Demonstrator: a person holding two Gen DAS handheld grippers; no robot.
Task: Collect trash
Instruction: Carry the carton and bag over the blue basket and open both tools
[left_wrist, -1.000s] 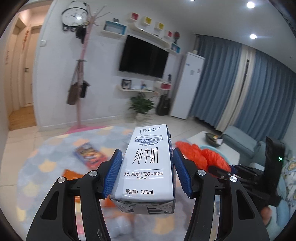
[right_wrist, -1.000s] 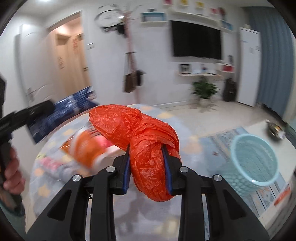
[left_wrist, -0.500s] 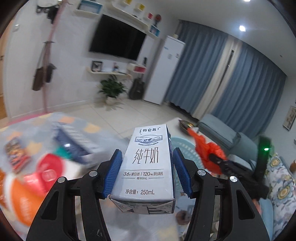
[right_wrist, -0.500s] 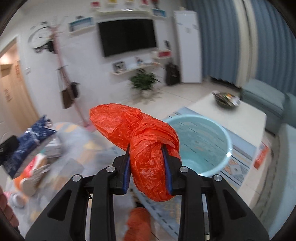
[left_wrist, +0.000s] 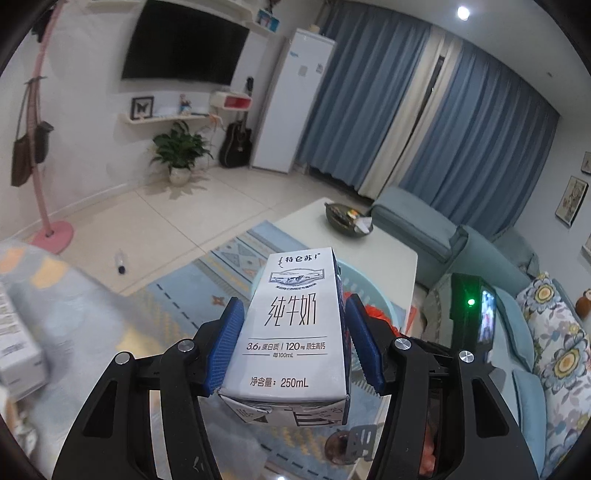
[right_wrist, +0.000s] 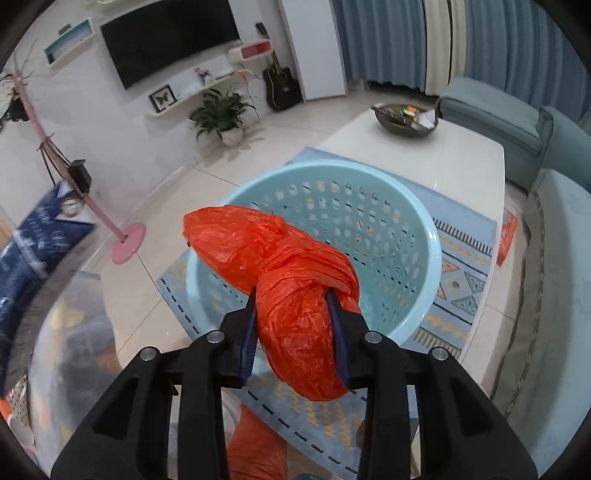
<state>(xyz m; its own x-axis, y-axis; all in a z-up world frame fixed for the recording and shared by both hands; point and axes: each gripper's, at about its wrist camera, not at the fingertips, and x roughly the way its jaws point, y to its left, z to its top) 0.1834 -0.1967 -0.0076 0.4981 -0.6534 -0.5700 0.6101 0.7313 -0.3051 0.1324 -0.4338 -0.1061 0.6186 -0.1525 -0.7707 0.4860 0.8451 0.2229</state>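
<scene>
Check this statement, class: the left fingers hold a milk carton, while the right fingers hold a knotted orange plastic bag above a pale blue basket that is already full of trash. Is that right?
Not quite. The right wrist view shows the basket empty, its perforated wall and floor bare. The rest stands: the left gripper holds the milk carton, and the right gripper holds the knotted orange plastic bag above the basket.

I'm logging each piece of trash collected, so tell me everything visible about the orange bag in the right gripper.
The orange plastic bag is thin, crinkled film, knotted into a lumpy bundle with one puffy end sticking up to the left. The right gripper, whose jaws have just been opening slightly, still has it between its blue pads. It hangs above the pale blue perforated basket, not touching it.
</scene>
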